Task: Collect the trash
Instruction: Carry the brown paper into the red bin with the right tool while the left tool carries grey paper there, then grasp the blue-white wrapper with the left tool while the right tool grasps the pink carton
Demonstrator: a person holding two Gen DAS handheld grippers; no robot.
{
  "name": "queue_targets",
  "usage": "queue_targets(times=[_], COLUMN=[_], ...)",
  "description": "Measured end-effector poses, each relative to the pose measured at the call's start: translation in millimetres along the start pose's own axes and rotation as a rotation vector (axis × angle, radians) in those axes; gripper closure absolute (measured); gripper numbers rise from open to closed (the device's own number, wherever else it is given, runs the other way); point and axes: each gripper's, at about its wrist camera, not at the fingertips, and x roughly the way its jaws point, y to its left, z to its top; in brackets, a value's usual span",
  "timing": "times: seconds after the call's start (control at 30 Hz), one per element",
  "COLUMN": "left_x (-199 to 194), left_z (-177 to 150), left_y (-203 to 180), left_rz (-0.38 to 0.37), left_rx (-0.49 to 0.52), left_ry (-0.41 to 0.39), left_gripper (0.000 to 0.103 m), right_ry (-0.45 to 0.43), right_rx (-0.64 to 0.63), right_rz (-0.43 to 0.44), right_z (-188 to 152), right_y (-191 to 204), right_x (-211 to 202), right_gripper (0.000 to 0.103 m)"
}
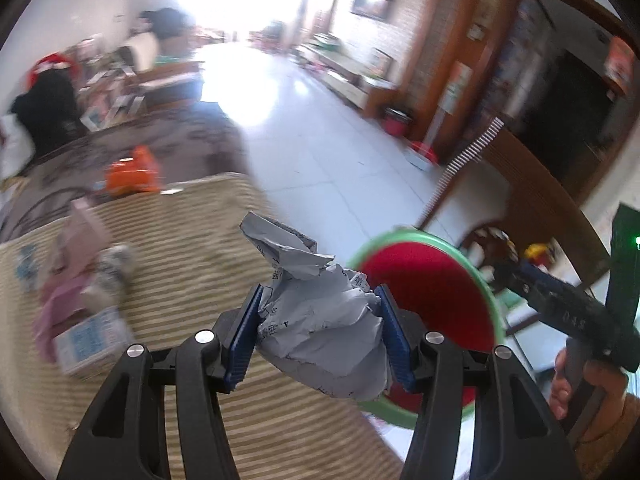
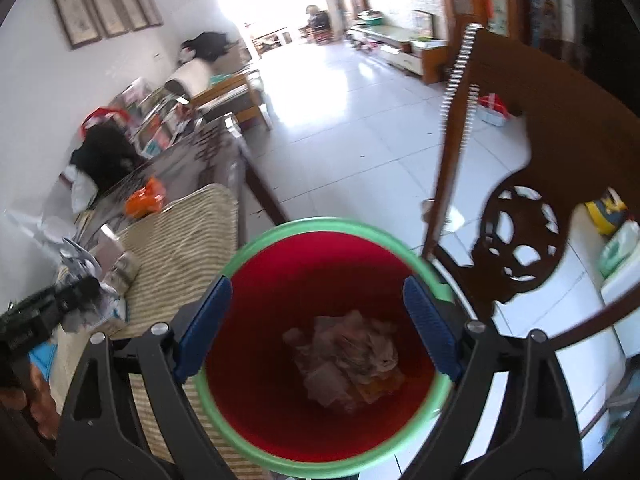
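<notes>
Surface: a table covered by a striped beige woven mat (image 1: 192, 240), filling the lower left of the left wrist view; the mat looks ribbed and coarse.
Room: pale glossy floor tiles (image 1: 320, 148) run up the middle of the frame toward a glaring bright doorway; dark carved wooden furniture (image 2: 532, 184) with round cut-outs fills the right side.
Left gripper (image 1: 318, 332): clamped on a crumpled ball of paper (image 1: 320, 320), grey-white with printed marks, sharply creased, held at lower centre above the mat's edge.
Bin (image 2: 320, 340): round, red inside with a green rim, at the lower centre of the right wrist view, just beside the table edge; crumpled paper scraps (image 2: 348, 356) lie at its bottom.
Right gripper (image 2: 316, 328): fingers spread wide with nothing between them, above the bin's mouth.
Table clutter: an orange packet (image 1: 134, 172) at the mat's far edge, a pink box (image 1: 76, 240) and a small blue-and-white box (image 1: 92, 336) at left, all blurred.
</notes>
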Motion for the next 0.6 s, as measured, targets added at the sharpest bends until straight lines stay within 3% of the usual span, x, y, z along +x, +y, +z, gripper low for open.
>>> queue_targets(times=[0.13,0.23,0.27,0.3,0.33,0.37,0.6], left_x=[21.6,27.9,30.0,31.3,28.6,25.0,6.5], left_z=[4.9,7.3,7.1,6.0,3.6,2.2,-0.4], left_y=[-30.7,-46.7,-53.0,-58.0,-60.3,-58.9,-15.5], left_rz=[-0.104,-0.142,-0.160,-0.167,-0.162,-0.162,-0.119], left_rx=[0.051,0.093,0.110,0.124,0.131,0.132,0.055], left_ry=[0.048,0.059,0.072,0.089,0.078,0.059,0.020], left_gripper=[0.050,0.047,0.045,0.034,0.022,0.020,0.020], right_ry=[-0.044,-0.093,-0.101,-0.109,-0.121,-0.129,-0.075], right_rx=[0.016,0.025,0.023,0.019,0.015,0.011,-0.005], right_rz=[-0.051,-0.086,-0.096,-0.103,-0.109,-0.114,-0.036], right_z=[0.7,2.6,3.0,3.6,4.4,4.9,5.8], right_y=[-13.1,-18.6,-18.5,-18.1,-16.8,-14.9,9.3], right_x=[-17.0,-31.5,-35.0,-37.8,-40.6,-42.3,-25.8], right_gripper=[0.017,0.017,0.017,0.017,0.017,0.017,0.017])
